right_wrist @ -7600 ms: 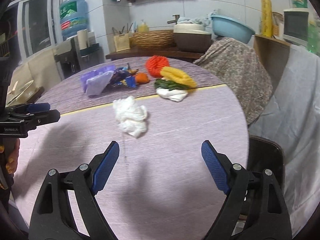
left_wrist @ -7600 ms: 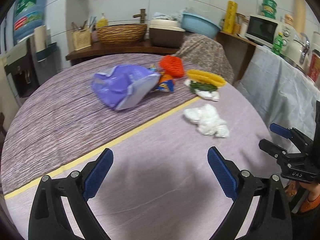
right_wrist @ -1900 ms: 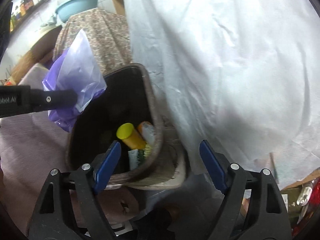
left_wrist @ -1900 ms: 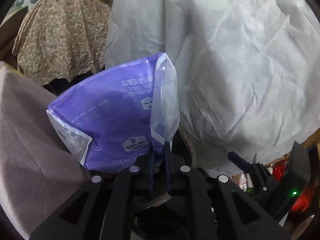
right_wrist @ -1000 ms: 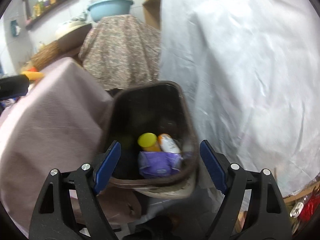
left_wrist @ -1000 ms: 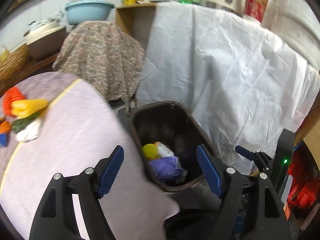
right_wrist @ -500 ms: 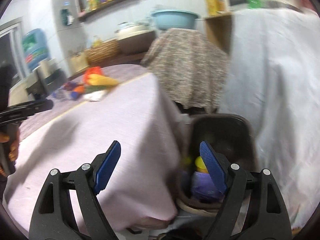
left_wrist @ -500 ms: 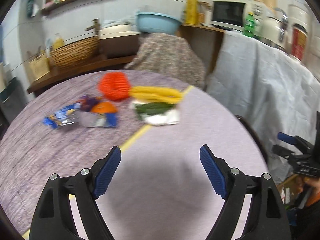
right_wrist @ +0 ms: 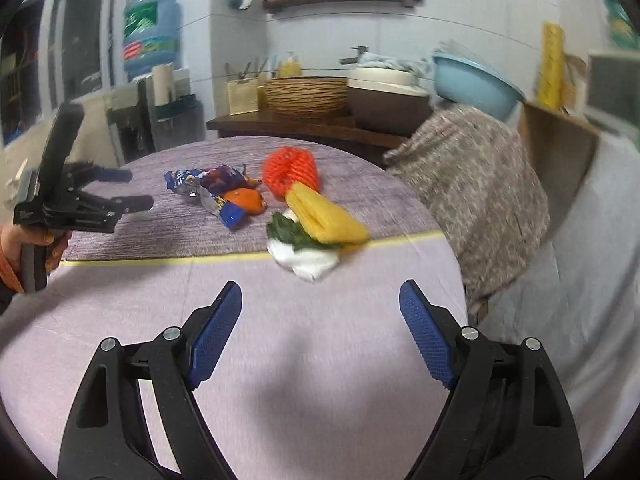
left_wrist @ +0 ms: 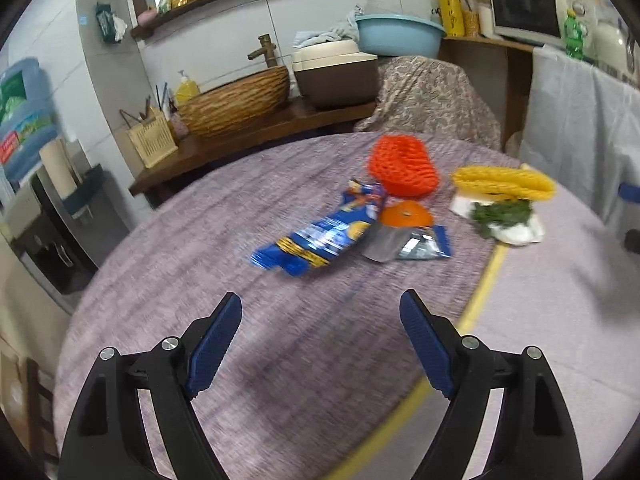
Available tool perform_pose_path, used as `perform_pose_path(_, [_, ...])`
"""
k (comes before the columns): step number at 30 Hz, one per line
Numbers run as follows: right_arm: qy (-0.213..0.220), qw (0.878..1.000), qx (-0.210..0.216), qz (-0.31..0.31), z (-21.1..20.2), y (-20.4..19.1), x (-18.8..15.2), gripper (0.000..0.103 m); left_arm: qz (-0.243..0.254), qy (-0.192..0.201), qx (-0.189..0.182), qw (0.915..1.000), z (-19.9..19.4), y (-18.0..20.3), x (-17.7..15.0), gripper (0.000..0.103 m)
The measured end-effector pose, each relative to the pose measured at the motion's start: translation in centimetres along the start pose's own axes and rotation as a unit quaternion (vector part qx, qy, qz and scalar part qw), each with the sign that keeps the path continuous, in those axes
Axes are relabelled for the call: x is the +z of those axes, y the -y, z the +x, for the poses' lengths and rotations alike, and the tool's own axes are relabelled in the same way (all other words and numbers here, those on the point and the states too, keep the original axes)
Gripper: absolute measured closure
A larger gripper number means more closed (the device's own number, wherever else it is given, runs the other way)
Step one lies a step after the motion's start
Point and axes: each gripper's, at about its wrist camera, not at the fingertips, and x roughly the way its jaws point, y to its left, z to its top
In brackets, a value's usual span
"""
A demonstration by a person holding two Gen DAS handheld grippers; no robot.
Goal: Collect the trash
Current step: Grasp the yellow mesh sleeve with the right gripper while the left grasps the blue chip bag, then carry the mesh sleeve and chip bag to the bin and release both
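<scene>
Trash lies on the round table (left_wrist: 280,360): a blue snack wrapper (left_wrist: 320,238), a silver-and-blue wrapper (left_wrist: 408,244), an orange peel (left_wrist: 406,214), an orange foam net (left_wrist: 402,166), a yellow foam net (left_wrist: 504,184) and green leaves on white tissue (left_wrist: 504,220). My left gripper (left_wrist: 322,326) hovers open and empty over the table, short of the blue wrapper. My right gripper (right_wrist: 320,312) is open and empty too, just short of the white tissue (right_wrist: 306,260) and yellow net (right_wrist: 326,214). The left gripper (right_wrist: 124,188) also shows at the left of the right wrist view, held by a hand.
A yellow stripe (right_wrist: 180,262) crosses the tablecloth. Behind the table a wooden counter (left_wrist: 248,140) carries a wicker basin (left_wrist: 236,102), a brown pot (left_wrist: 336,74) and a blue basin (left_wrist: 398,34). A patterned cloth (right_wrist: 476,184) and a white sheet (right_wrist: 592,280) hang at the right.
Both grippers swung away from the brown bin, where the purple bag now lies, back to the table. The left view has moved further left, toward the blue wrapper.
</scene>
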Motion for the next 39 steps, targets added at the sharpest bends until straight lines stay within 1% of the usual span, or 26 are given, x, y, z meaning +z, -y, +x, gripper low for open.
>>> perform_pose_path(1, [-0.009,1.000,-0.002,-0.013,1.1,-0.4,0.7,0.024,0.007,-0.004,0.011,0.9999,0.8,-0.2,0.4,0.023])
perform_pose_path(2, [-0.015,1.000,-0.007,-0.022,1.9,-0.6,1.3,0.028,0.012,-0.010,0.016,0.9997,1.6,-0.3,0.8,0.023])
perform_pose_path(3, [-0.022,0.999,-0.010,-0.029,2.7,-0.7,1.8,0.030,0.014,-0.013,0.019,0.9996,2.1,-0.5,1.1,0.023])
perform_pose_path(7, [-0.045,0.998,-0.012,-0.049,6.1,-0.6,3.5,0.039,0.028,-0.027,0.025,0.9989,4.9,-1.0,2.2,0.023])
perform_pose_path(8, [-0.048,0.997,-0.015,-0.057,6.8,-0.7,3.8,0.043,0.033,-0.032,0.028,0.9986,5.5,-1.1,2.5,0.023])
perform_pose_path(10, [-0.057,0.996,-0.020,-0.071,8.4,-0.9,4.3,0.046,0.041,-0.039,0.030,0.9979,6.4,-1.0,2.8,0.023])
perform_pose_path(11, [-0.060,0.995,-0.023,-0.075,9.0,-0.9,4.4,0.054,0.043,-0.043,0.024,0.9979,6.8,-1.0,2.8,0.025])
perform_pose_path(12, [-0.065,0.995,-0.028,-0.077,9.6,-0.9,4.5,0.060,0.044,-0.047,0.019,0.9978,7.1,-0.9,2.8,0.033])
perform_pose_path(13, [-0.071,0.994,-0.030,-0.074,10.1,-0.7,4.5,0.075,0.046,-0.054,0.016,0.9974,7.5,-0.9,2.9,0.046])
perform_pose_path(14, [-0.076,0.994,-0.029,-0.068,10.4,-0.5,4.5,0.080,0.046,-0.060,0.014,0.9970,7.8,-1.0,2.8,0.050])
perform_pose_path(15, [-0.070,0.995,-0.028,-0.062,10.3,-0.4,4.5,0.080,0.042,-0.064,0.010,0.9971,7.9,-1.0,2.7,0.063])
perform_pose_path(16, [-0.062,0.996,-0.027,-0.059,10.1,-0.4,4.5,0.082,0.035,-0.066,0.002,0.9972,7.9,-1.2,2.5,0.067])
perform_pose_path(21, [-0.033,0.998,-0.027,-0.041,8.4,-0.3,4.0,0.085,0.021,-0.050,-0.012,0.9985,6.8,-1.4,1.6,0.068])
perform_pose_path(23, [-0.024,0.999,-0.028,-0.034,7.5,-0.4,3.8,0.085,0.007,-0.044,-0.018,0.9988,6.1,-1.5,1.1,0.068])
perform_pose_path(25, [-0.013,1.000,-0.017,-0.023,6.2,-0.6,3.6,0.085,-0.011,-0.036,-0.029,0.9989,5.1,-1.8,0.7,0.069])
perform_pose_path(32, [0.018,1.000,0.005,-0.010,1.5,-1.9,1.8,0.085,-0.063,-0.001,-0.057,0.9964,0.1,-1.7,-1.6,0.070])
perform_pose_path(34, [0.025,1.000,0.008,-0.005,0.2,-2.3,1.1,0.085,-0.068,0.016,-0.064,0.9955,-2.1,-0.9,-2.3,0.070])
perform_pose_path(39, [0.041,0.999,0.018,0.015,-3.0,-2.8,-1.1,0.085,-0.086,0.040,-0.090,0.9914,-5.8,1.4,-3.1,0.070])
